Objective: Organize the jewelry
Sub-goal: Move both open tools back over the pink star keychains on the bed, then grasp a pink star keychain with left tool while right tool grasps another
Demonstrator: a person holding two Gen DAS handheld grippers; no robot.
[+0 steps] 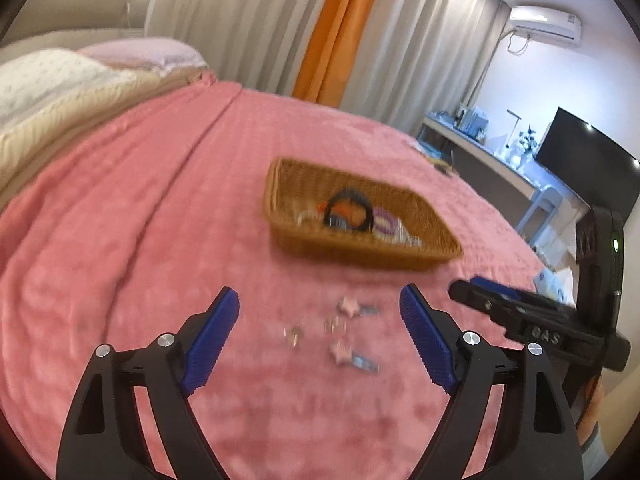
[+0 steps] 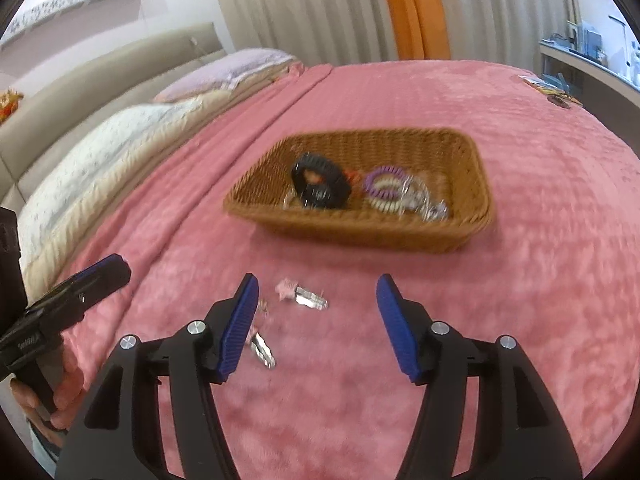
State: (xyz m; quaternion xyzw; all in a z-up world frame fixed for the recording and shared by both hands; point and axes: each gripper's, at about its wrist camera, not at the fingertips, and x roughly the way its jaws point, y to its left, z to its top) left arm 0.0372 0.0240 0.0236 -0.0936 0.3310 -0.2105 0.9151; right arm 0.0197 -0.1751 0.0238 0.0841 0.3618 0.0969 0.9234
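A brown wicker basket (image 1: 436, 250) (image 2: 480, 184) sits on the pink blanket and holds a black bracelet (image 1: 350, 210) (image 2: 320, 184), a purple coil hair tie (image 1: 384, 224) (image 2: 386, 178) and silver pieces. Two pink star hair clips (image 1: 352, 308) (image 1: 346, 354) and small earrings (image 1: 294, 334) lie on the blanket in front of it. My left gripper (image 1: 320, 308) is open and empty above them. My right gripper (image 2: 316, 292) is open and empty over one star clip (image 2: 302, 294); a second clip (image 2: 262, 350) lies beside its left finger.
The pink blanket (image 1: 140, 240) (image 2: 540, 300) covers the bed. Pillows (image 1: 60, 80) (image 2: 120, 132) lie at the head. A desk with a monitor (image 1: 588, 160) stands to the right. Small items (image 2: 554, 90) lie at the bed's far edge.
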